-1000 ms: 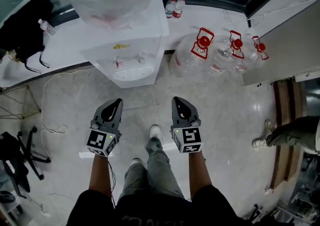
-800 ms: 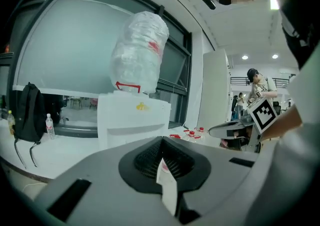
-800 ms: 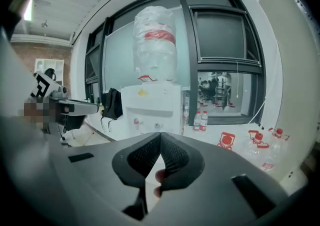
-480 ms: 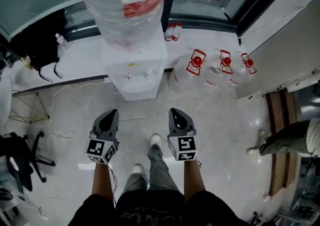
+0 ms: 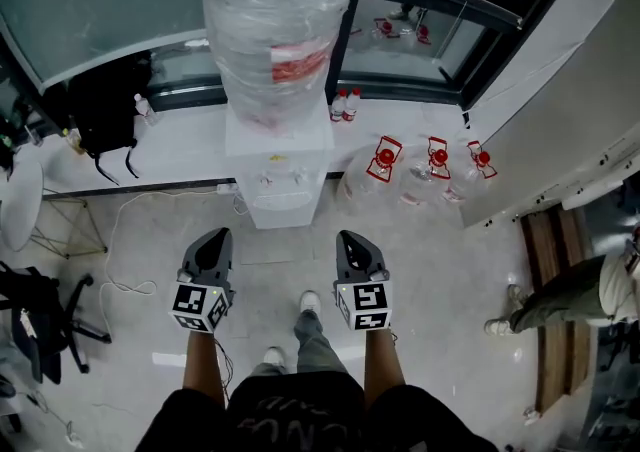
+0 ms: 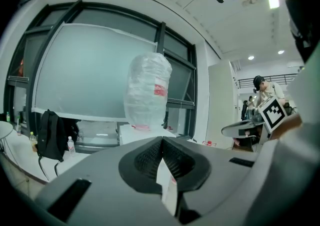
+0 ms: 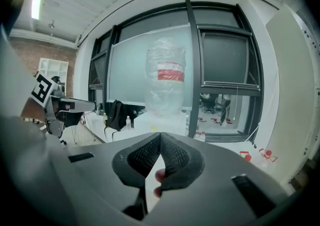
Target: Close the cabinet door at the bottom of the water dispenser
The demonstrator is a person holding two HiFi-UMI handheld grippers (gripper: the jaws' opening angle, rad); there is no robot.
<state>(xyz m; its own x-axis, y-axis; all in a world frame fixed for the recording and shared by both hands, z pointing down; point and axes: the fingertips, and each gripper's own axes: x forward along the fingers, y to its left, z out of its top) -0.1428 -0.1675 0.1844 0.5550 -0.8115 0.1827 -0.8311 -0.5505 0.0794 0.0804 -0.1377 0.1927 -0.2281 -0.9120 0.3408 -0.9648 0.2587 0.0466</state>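
Observation:
The white water dispenser (image 5: 278, 172) stands against the window ledge with a large plastic-wrapped bottle (image 5: 277, 28) on top. Its taps and drip tray face me; its lower front and cabinet door are foreshortened out of sight in the head view, and each gripper's own body hides them in its view. My left gripper (image 5: 220, 236) and right gripper (image 5: 348, 237) hover side by side in front of the dispenser, apart from it, both shut and holding nothing. The bottle (image 6: 146, 92) rises beyond the left gripper (image 6: 161, 140). The same bottle (image 7: 166, 77) stands beyond the right gripper (image 7: 160, 135).
Three water jugs with red caps (image 5: 437, 162) lie on the floor right of the dispenser. Two small bottles (image 5: 345, 105) and a black backpack (image 5: 105, 105) sit on the ledge. A white cable (image 5: 115, 240) and a black chair (image 5: 40, 325) are at the left. Another person's legs (image 5: 560, 295) are at the right.
Both grippers have risen together, still shut and side by side. The head view has pulled back, so the dispenser looks smaller and its whole bottle now shows.

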